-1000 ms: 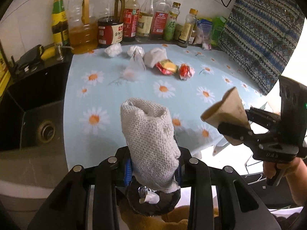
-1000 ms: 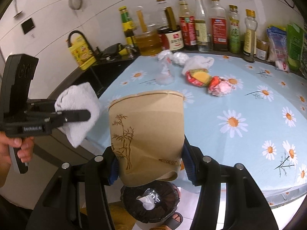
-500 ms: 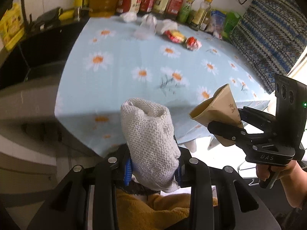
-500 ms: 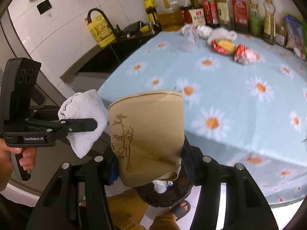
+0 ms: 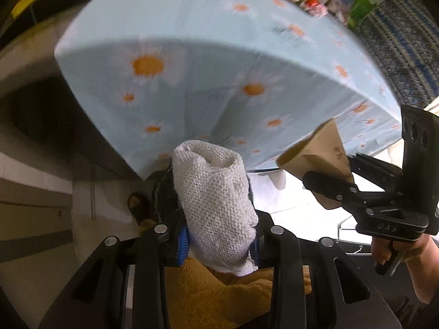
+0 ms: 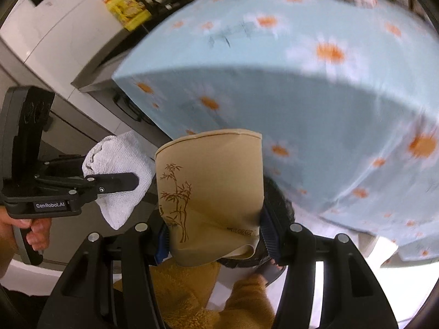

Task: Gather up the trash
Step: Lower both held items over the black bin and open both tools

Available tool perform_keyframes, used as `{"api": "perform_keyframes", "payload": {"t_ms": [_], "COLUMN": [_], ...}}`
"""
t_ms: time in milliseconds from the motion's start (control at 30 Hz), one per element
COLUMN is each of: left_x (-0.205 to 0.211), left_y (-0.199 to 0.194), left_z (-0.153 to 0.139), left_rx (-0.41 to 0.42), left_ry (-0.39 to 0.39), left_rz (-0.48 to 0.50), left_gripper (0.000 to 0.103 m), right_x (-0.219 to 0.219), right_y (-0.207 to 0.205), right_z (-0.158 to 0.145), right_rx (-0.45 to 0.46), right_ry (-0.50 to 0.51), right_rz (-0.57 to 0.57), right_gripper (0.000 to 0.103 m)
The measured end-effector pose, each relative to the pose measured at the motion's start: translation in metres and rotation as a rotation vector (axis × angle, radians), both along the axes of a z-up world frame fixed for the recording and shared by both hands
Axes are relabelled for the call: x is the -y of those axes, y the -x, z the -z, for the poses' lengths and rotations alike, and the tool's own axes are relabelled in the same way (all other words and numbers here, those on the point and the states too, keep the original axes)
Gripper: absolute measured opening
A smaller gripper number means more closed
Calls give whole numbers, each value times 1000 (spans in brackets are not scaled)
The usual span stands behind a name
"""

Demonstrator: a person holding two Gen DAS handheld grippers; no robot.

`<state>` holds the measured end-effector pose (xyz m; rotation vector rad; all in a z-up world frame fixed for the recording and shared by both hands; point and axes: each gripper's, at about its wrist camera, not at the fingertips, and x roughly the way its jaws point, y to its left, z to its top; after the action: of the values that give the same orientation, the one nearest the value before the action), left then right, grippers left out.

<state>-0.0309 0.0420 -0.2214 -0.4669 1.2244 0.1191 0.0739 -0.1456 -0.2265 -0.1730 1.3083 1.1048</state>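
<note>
My left gripper (image 5: 219,242) is shut on a crumpled white paper towel (image 5: 216,200), held below the table's front edge; it also shows in the right wrist view (image 6: 118,175). My right gripper (image 6: 214,242) is shut on a squashed brown paper cup (image 6: 211,192) with a bamboo print, which also shows in the left wrist view (image 5: 318,153). A black trash bin (image 6: 277,200) on the floor is mostly hidden behind the cup and the towel. More wrappers (image 5: 312,2) lie at the table's far side, blurred.
The table with its blue daisy cloth (image 5: 219,63) hangs over both grippers. A kitchen counter with a yellow bottle (image 6: 126,8) stands to the left. An orange fuzzy garment (image 5: 219,293) and a sandalled foot (image 5: 137,208) are below.
Both grippers have dropped from above the tabletop to below its front edge, still holding the towel and cup. The view now looks up at the hanging cloth.
</note>
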Motion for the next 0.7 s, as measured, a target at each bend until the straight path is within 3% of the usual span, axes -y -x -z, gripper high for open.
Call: {"api": "perform_keyframes", "payload": {"t_ms": [267, 467, 567, 600, 667, 700], "left_x": [-8, -9, -8, -8, -9, -11], "left_y": [1, -6, -9, -10, -12, -10], "left_z": [40, 55, 57, 57, 58, 58], "left_rx": [-70, -98, -101, -101, -110, -113], "left_ry": [48, 69, 77, 77, 58, 54], "left_rz": [-12, -14, -6, -9, -11, -15], "left_gripper": [32, 32, 36, 43, 50, 53], "right_x": [0, -2, -4, -1, -1, -1], "right_y": [4, 8, 9, 8, 6, 4], "right_z": [36, 49, 50, 51, 49, 49], "right_rx": [-71, -91, -94, -95, -90, -91], "right_ry": [59, 87, 99, 99, 104, 105], "right_rz": [39, 59, 63, 62, 69, 78], "right_gripper": [55, 55, 55, 56, 64, 75]}}
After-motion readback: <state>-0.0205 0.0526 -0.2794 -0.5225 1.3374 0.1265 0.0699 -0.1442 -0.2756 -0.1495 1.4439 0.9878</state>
